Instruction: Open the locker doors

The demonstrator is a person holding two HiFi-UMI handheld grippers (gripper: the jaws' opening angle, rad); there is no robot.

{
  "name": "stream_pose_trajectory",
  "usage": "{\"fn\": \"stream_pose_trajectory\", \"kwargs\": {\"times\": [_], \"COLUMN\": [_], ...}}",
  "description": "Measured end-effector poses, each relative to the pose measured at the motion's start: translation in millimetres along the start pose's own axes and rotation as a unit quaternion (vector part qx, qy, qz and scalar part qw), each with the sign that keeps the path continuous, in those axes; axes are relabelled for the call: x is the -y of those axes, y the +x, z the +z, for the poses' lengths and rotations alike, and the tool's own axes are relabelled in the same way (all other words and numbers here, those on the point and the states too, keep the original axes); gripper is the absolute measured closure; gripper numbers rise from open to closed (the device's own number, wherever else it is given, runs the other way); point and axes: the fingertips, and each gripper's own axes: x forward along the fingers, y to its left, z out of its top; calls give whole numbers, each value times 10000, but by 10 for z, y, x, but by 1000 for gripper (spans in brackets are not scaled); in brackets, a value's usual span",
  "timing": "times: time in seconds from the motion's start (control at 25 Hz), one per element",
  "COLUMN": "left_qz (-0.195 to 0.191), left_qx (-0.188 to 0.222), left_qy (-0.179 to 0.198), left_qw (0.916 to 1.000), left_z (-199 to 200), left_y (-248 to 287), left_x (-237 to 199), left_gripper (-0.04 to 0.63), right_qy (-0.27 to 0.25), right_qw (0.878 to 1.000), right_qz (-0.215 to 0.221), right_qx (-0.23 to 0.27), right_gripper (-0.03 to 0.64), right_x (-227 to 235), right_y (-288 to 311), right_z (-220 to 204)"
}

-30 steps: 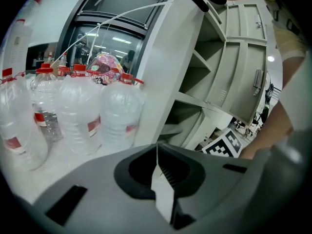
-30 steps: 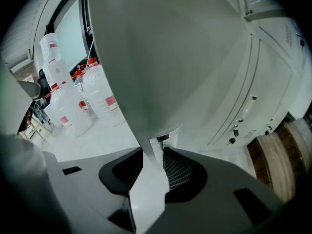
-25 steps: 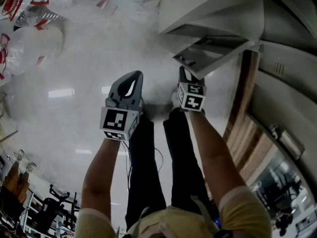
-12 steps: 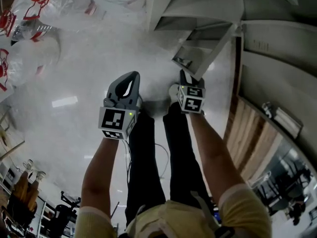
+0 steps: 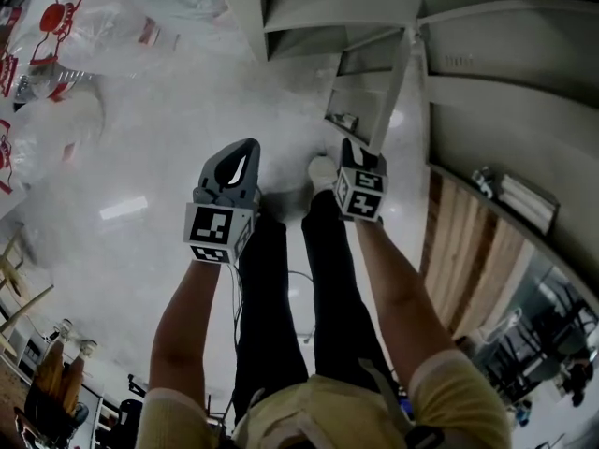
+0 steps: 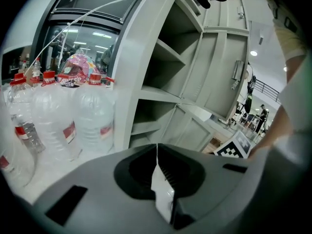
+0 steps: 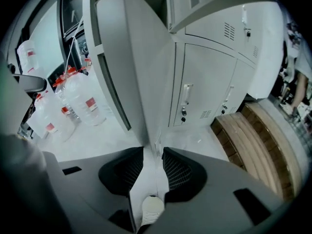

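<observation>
A grey locker door (image 5: 379,101) stands swung out from the bank of lockers (image 5: 487,73). My right gripper (image 5: 352,146) is at the door's lower free edge. In the right gripper view the door (image 7: 136,67) runs down into the right gripper (image 7: 155,147), whose pads close on its thin edge. My left gripper (image 5: 245,152) hangs free to the left of it, over the floor. Seen in its own view, the left gripper (image 6: 157,150) is shut with nothing in it, facing open locker shelves (image 6: 161,72).
Large water bottles (image 5: 56,26) with red caps stand on the floor to the left (image 6: 92,116). Closed locker doors with handles (image 7: 195,91) lie beyond the open one. A wooden platform (image 5: 468,260) runs along the right. The person's shoe (image 5: 321,169) is right below the door.
The door has swung further out and is now seen nearly edge-on, with the right gripper staying on its edge. Both grippers have shifted slightly up the picture.
</observation>
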Motion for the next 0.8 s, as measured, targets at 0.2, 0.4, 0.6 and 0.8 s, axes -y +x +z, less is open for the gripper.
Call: {"fn": "stream_pose_trajectory", "kwargs": {"times": [0.2, 0.4, 0.6, 0.8], "left_qz": [-54, -186, -193, -127], "left_qx": [-54, -19, 24, 107], "left_qy": [-22, 117, 161, 83], "left_qw": [10000, 9998, 9997, 9998], "left_z": [25, 158, 287, 429], "left_y": [61, 87, 98, -11], "left_x": [160, 341, 470, 547], "left_gripper": [591, 591, 591, 591], "right_qy": [343, 536, 599, 611], "right_qw": [9993, 9982, 9977, 9976], "right_qz": [-161, -251, -280, -284], "right_qx": [30, 90, 149, 185], "right_gripper": [494, 494, 494, 494], "right_x": [170, 315, 458, 486], "right_y": [-104, -204, -313, -522], "right_z": [-35, -26, 14, 87]}}
